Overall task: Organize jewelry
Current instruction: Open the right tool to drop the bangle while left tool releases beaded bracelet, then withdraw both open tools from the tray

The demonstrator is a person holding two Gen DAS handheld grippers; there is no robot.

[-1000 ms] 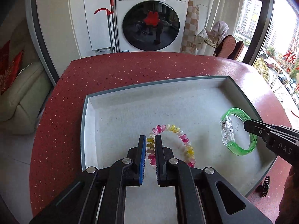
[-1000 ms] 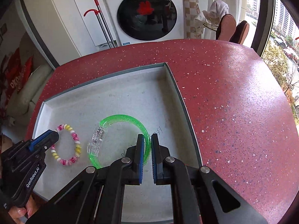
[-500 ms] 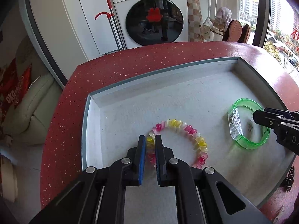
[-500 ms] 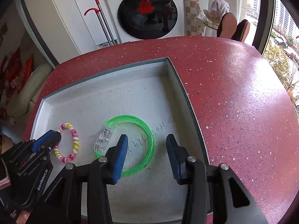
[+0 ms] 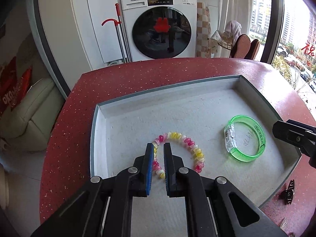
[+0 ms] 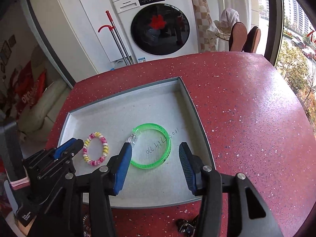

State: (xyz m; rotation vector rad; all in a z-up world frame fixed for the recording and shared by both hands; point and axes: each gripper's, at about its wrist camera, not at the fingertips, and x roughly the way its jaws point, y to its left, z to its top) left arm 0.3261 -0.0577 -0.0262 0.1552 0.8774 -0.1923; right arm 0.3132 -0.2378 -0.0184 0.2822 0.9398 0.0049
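Inside grey tray (image 6: 194, 110): beaded bracelet (image 6: 96, 149); green bangle (image 6: 151, 146) beside it

A red speckled table (image 6: 246, 122) filled mid-frame. On it sat a shallow grey tray (image 6: 194, 106), centre-left, and small dark clips (image 6: 185, 226) at the bottom edge.

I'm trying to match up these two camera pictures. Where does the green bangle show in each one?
Left wrist view: the green bangle lies right of centre in the grey tray, right of the beaded bracelet.
Right wrist view: it lies at centre, between the open right gripper fingers.
Shared landmark: the washing machine behind the table.
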